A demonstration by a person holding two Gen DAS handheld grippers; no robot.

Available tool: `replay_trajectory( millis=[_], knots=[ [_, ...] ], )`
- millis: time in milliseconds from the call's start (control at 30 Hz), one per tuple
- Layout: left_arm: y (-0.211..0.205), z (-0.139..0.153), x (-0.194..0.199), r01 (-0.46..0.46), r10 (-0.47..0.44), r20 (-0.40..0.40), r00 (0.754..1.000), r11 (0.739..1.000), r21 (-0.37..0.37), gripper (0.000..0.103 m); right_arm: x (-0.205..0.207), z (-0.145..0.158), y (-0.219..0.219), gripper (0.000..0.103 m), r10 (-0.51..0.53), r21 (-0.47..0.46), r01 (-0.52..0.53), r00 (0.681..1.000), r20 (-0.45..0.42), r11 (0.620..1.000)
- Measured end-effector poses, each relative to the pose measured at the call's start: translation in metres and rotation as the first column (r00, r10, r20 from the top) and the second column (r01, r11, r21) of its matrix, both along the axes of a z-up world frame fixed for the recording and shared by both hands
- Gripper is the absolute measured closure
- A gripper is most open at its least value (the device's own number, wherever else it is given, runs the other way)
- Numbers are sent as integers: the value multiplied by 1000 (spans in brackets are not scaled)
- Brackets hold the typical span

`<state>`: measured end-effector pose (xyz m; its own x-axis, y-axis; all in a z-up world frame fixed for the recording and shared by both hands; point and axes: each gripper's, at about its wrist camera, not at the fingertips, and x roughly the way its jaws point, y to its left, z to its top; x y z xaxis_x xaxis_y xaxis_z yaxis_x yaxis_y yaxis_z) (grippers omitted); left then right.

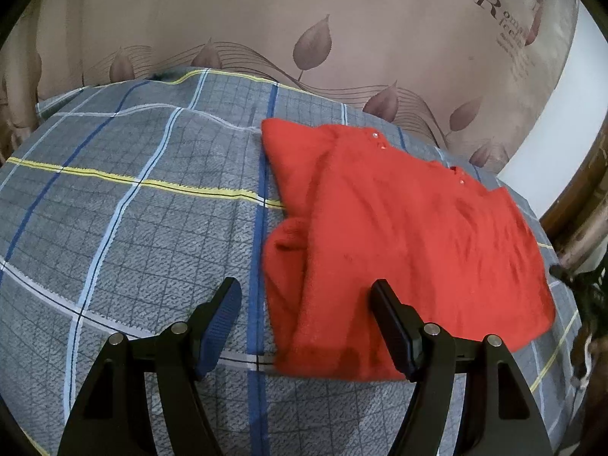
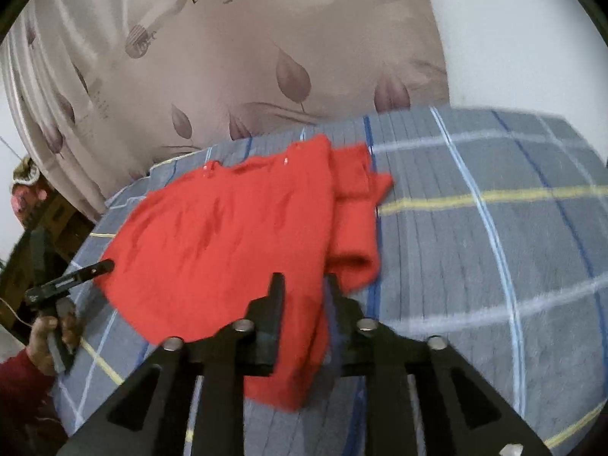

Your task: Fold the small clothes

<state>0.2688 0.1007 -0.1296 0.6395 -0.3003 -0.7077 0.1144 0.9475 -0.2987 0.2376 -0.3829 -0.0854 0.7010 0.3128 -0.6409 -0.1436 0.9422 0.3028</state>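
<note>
Right tongs point(image 2: 302, 296) clamp the near edge of the red sweater point(image 2: 228, 235); left tongs point(image 1: 306, 304) spread wide above it. Sweater lies on a plaid bedcover point(image 1: 133, 209), leaf-print curtain point(image 1: 266, 19) beyond it.

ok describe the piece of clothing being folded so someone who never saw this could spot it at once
A grey plaid bedsheet covers the bed in front of a leaf-printed curtain. On it lies a red fuzzy sweater, its near hem pinched by the right gripper. It is the only garment there, bright red with small shiny buttons near the collar.
</note>
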Motion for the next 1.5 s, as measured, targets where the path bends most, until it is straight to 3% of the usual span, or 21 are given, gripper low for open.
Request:
replay_trajectory(
  millis=[300,333,400,567,800,900,1067,1167,1267,1367,1433,1500],
  knots=[
    [1,-1,0,-6,6,-2,1000,1000,-17,32,86,-7,-7,68,-1,16,2,998,-60,1000],
    [1,-1,0,-6,6,-2,1000,1000,-16,32,91,-10,-7,69,13,39,-10,998,-67,999],
    [1,-1,0,-6,6,-3,1000,1000,-15,32,99,-16,-5,99,38,58,-34,996,-82,998],
    [0,-2,0,-6,6,-2,1000,1000,-16,32,96,-9,-21,99,-32,75,34,999,-32,997],
    [0,-3,0,-5,5,-2,1000,1000,-9,32,113,-26,-16,99,-32,2,33,997,-69,999],
    [0,-3,0,-5,5,-2,1000,1000,-8,32,109,-34,-22,98,-54,73,58,997,-56,996],
    [-1,-3,0,-2,2,0,1000,1000,1,31,94,-22,-25,87,-75,81,75,997,-4,994],
    [9,0,-4,-3,5,27,1000,998,-70,31,62,-2,-15,87,-85,60,80,991,101,995],
    [24,4,-3,-25,31,37,999,990,-137,31,30,10,7,85,-25,-27,31,984,178,999],
    [29,11,8,-1,4,19,1000,988,-154,31,12,8,27,70,46,-120,-23,981,187,992],
    [25,16,18,52,-52,3,999,987,-153,31,8,1,35,65,61,-169,-31,982,179,985],
    [17,19,33,100,-103,-17,995,989,-107,31,10,-7,34,65,55,-157,-30,986,155,987]
  ],
)
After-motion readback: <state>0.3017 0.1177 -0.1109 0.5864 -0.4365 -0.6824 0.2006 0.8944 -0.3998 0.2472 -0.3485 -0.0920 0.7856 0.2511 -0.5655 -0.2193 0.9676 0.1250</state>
